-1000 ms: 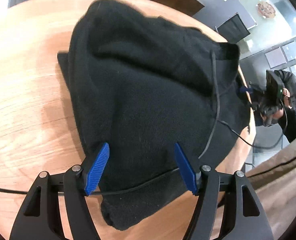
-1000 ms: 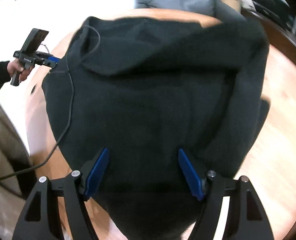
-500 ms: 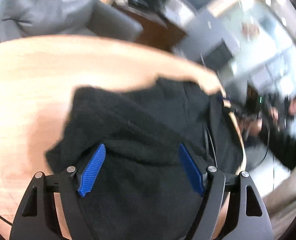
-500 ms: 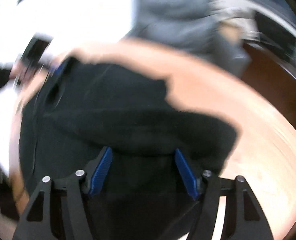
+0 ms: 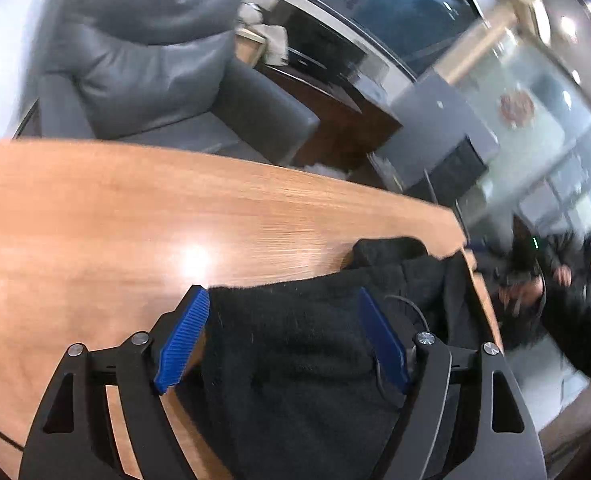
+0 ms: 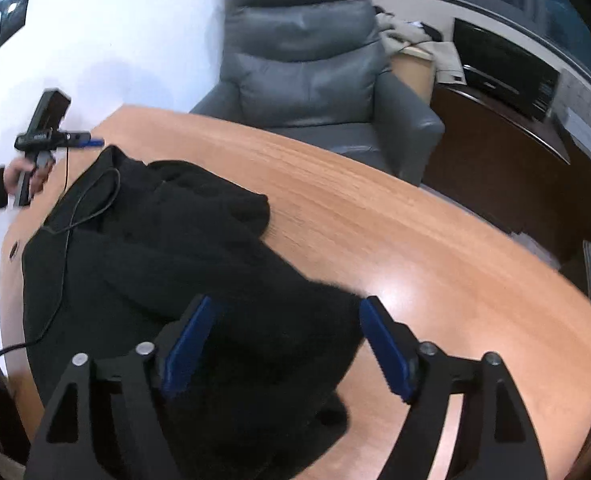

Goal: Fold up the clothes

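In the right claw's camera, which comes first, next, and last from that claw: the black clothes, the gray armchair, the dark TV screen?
1. Black clothes: between the right claw fingers.
2. Gray armchair: beyond the table's far edge.
3. Dark TV screen: far right, farthest.

garment (image 5: 303, 360) cut off below, person (image 5: 567, 276) blurred

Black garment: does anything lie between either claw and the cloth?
Nothing stands between them: the black garment already lies between the open fingers of both the left claw and right claw. A thin black cable lies across its far part, though.
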`<state>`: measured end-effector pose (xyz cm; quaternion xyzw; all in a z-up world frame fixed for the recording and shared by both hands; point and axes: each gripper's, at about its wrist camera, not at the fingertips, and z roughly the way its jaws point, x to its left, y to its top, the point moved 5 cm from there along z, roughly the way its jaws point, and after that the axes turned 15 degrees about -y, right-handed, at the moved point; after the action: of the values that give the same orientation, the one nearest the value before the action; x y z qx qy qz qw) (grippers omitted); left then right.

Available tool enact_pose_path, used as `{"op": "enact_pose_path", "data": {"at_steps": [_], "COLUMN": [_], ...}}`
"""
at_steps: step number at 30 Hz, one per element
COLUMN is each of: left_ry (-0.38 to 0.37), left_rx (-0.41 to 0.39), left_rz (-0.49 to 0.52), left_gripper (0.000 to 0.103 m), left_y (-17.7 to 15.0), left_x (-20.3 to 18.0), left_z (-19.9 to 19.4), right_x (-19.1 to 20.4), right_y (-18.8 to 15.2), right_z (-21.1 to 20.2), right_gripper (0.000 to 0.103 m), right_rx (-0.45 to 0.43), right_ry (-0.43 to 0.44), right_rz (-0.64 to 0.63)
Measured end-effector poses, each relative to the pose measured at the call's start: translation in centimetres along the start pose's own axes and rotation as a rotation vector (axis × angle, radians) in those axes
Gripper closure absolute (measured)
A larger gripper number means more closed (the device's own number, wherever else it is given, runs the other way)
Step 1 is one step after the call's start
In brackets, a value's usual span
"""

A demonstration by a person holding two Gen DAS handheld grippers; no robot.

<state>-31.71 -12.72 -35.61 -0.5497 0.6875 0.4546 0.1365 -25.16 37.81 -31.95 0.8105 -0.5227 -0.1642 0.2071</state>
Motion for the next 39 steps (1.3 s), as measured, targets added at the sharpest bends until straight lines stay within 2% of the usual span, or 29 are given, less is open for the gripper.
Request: {"op": "enact_pose_path", "data": {"at_steps": [3,4,5,7,9,11,12,13,14,15,17,19,20,22,25,29,31,34,37,38,39], "left_ry": [-0.006,-0.018,-0.031,-0.049,-0.059,-0.082,-0.100,-0.115,-0.109,-0.103,-0.092,-0.096,-0.102,-0.095,-0.055,-0.089,-0.115,-0.100,-0.057,-0.057,-0.089], "left_rx": [0.074,0.107,0.134,0.191,0.223,0.182,0.149,0.118,0.121,0.124,0.130,0.159,0.148,0.122,0.133,0.083,0.034,0.028,0.089,0.083,0.056], "left_rz": [0.021,-0.015,-0.058,-0.132,-0.171,-0.170,-0.170,-0.170,-0.172,-0.173,-0.175,-0.175,-0.181,-0.199,-0.190,-0.195,-0.147,-0.074,-0.086,-0.081,-0.045], "left_gripper": [0.016,0.014,0.014,0.014,0.015,0.021,0.038,0.063,0.077,0.083,0.085,0.087,0.088,0.090,0.090,0.090,0.090,0.090,0.090,0.090,0.090], "left_y": [0.7,0.7,0.4,-0.3,-0.7,-0.5,-0.1,0.2,0.2,0.3,0.4,-0.1,-0.1,0.3,0.4,0.9,1.6,2.1,1.3,1.4,1.7], "left_x": [0.6,1.5,2.3,3.9,4.9,5.3,5.5,5.6,5.8,5.9,6.2,6.3,6.3,6.8,7.5,7.3,6.1,5.4,6.9,6.6,5.4], "left_z": [0.2,0.5,0.8,1.8,2.8,2.9,2.6,2.4,2.6,2.8,3.2,3.8,3.8,3.7,4.2,3.1,2.3,2.0,2.7,2.7,2.0], "right_x": [-2.7,-3.6,-4.5,-5.5,-4.3,-3.3,-3.3,-3.5,-4.1,-5.0,-6.4,-7.2,-7.4,-7.8,-8.2,-7.7,-8.0,-8.5,-8.4,-8.2,-8.2], "right_y": [-0.8,-1.1,-1.3,-1.8,-2.0,-2.1,-1.6,-1.1,-0.9,-0.9,-1.8,-3.5,-4.2,-5.1,-6.2,-6.5,-6.1,-5.7,-6.8,-6.8,-6.6], "right_z": [1.5,2.0,2.5,3.3,3.6,3.7,3.3,2.3,1.1,-0.1,-1.2,-0.1,0.5,1.1,1.8,2.6,1.7,-0.4,0.9,1.1,0.8], "right_gripper": [0.020,0.020,0.022,0.034,0.071,0.090,0.092,0.093,0.093,0.093,0.093,0.093,0.093,0.093,0.093,0.093,0.093,0.093,0.093,0.093,0.093], "right_rx": [0.065,0.087,0.109,0.140,0.137,0.119,0.082,0.031,-0.028,-0.086,-0.136,-0.084,-0.067,-0.065,-0.070,-0.052,-0.077,-0.149,-0.075,-0.062,-0.081], "right_ry": [0.074,0.098,0.123,0.173,0.225,0.260,0.252,0.244,0.238,0.230,0.207,0.176,0.168,0.160,0.155,0.148,0.152,0.171,0.154,0.151,0.154], "right_rz": [0.166,0.222,0.277,0.354,0.337,0.324,0.326,0.340,0.373,0.413,0.475,0.496,0.502,0.525,0.551,0.523,0.518,0.524,0.514,0.506,0.510]}}
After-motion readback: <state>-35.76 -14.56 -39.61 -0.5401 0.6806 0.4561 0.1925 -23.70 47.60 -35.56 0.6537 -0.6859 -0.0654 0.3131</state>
